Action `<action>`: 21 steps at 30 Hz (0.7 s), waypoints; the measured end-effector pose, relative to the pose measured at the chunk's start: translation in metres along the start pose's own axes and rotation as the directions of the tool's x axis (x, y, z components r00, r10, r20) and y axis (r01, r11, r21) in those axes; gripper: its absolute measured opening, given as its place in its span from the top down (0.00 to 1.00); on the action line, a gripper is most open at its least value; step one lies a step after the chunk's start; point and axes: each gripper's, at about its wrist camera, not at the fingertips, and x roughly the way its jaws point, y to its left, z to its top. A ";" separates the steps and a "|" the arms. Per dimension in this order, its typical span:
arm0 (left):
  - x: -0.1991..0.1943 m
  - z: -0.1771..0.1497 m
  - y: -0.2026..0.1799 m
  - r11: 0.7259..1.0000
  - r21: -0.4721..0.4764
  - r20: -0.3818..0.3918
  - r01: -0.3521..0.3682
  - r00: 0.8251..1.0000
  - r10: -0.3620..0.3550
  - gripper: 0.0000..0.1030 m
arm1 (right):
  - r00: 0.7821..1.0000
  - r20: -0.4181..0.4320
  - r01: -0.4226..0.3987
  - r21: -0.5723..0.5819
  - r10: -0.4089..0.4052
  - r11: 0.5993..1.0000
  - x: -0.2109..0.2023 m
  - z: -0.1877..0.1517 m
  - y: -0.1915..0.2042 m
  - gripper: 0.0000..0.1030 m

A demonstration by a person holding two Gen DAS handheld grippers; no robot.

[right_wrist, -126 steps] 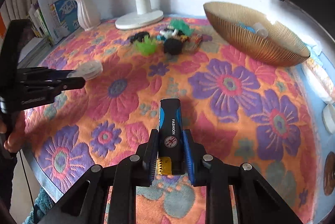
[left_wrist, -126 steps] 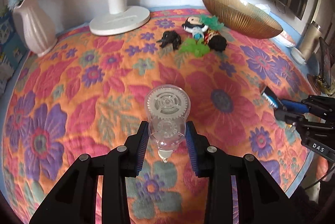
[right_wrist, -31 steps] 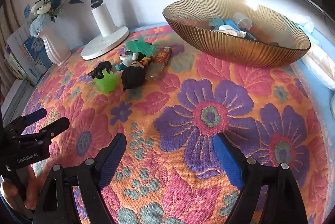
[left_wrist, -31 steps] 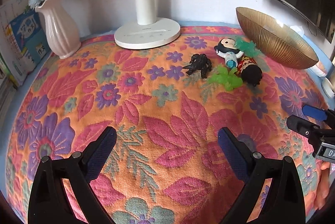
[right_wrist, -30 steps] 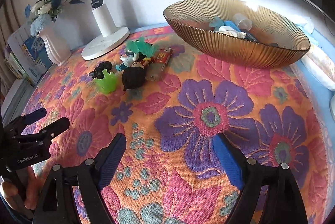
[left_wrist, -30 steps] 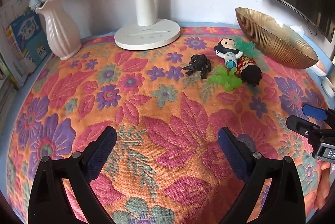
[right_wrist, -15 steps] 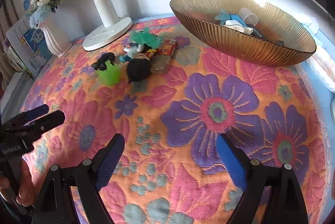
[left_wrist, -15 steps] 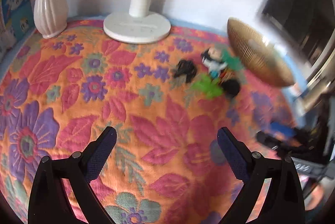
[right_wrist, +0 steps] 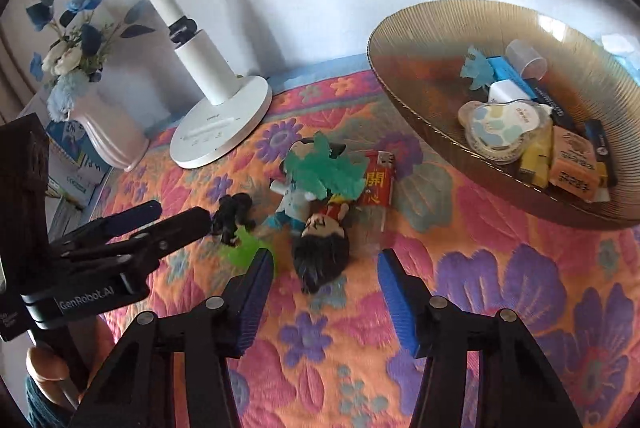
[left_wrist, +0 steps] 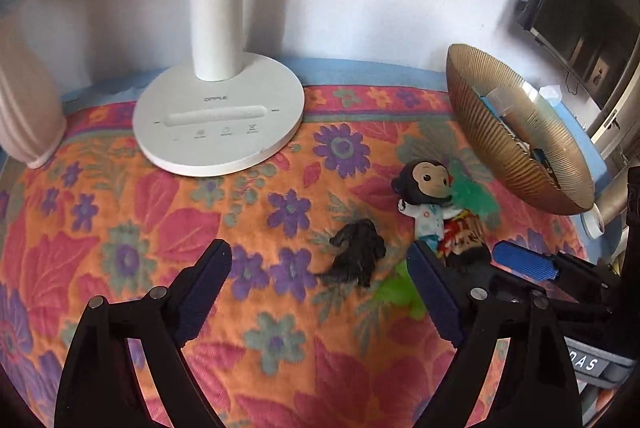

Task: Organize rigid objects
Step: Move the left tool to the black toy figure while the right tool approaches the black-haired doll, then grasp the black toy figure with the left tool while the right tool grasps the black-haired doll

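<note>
A cluster of small toys lies on the flowered cloth (left_wrist: pixel 168 228). In the left wrist view my left gripper (left_wrist: pixel 320 292) hangs over it, jaws closing, with a black creature figure (left_wrist: pixel 356 256) between the fingertips, untouched. To its right lie a green toy (left_wrist: pixel 396 292), a white-coated doll (left_wrist: pixel 428 195) and a black-haired doll (left_wrist: pixel 464 248). My right gripper (right_wrist: pixel 326 288) is also closing; the black-haired doll's head (right_wrist: pixel 320 256) sits just between its tips, with no contact. A teal leafy toy (right_wrist: pixel 324 167) and a red lighter (right_wrist: pixel 376 183) lie behind.
A gold ribbed bowl (right_wrist: pixel 400 99) at the right holds several small boxes and packs. A white lamp base (left_wrist: pixel 216 119) and a pale vase (right_wrist: pixel 108 135) stand at the back left. Each gripper appears in the other's view: right gripper (left_wrist: pixel 516 268), left gripper (right_wrist: pixel 180 211).
Both grippers have moved in toward the toy cluster and their jaws have narrowed, the right more. The items held four seconds ago are gone from the jaws.
</note>
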 end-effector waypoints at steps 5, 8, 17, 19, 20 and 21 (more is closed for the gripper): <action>0.024 0.001 -0.014 0.998 0.062 -0.037 -0.007 0.999 0.009 0.49 | 1.000 0.006 0.006 -0.001 -0.006 1.000 0.015 0.000 0.001 0.67; 0.020 0.000 -0.019 0.997 0.068 -0.022 0.022 1.000 -0.020 0.69 | 1.000 0.017 0.002 -0.013 -0.002 1.000 0.011 -0.004 0.000 0.69; -0.032 -0.030 -0.014 0.998 0.034 0.049 0.052 0.997 -0.054 0.70 | 0.998 0.011 -0.068 0.025 0.068 0.997 -0.031 -0.036 -0.019 0.69; -0.046 -0.046 -0.014 0.998 0.024 0.060 0.058 0.996 -0.059 0.70 | 0.997 -0.006 -0.082 0.027 0.082 0.996 -0.040 -0.050 -0.023 0.69; -0.052 -0.057 -0.016 0.998 0.023 0.061 0.056 0.997 -0.057 0.70 | 0.996 -0.020 -0.089 0.028 0.090 0.996 -0.044 -0.058 -0.025 0.69; -0.056 -0.064 -0.018 0.998 0.024 0.060 0.056 0.997 -0.057 0.70 | 0.994 -0.037 -0.102 0.031 0.103 0.994 -0.047 -0.065 -0.027 0.69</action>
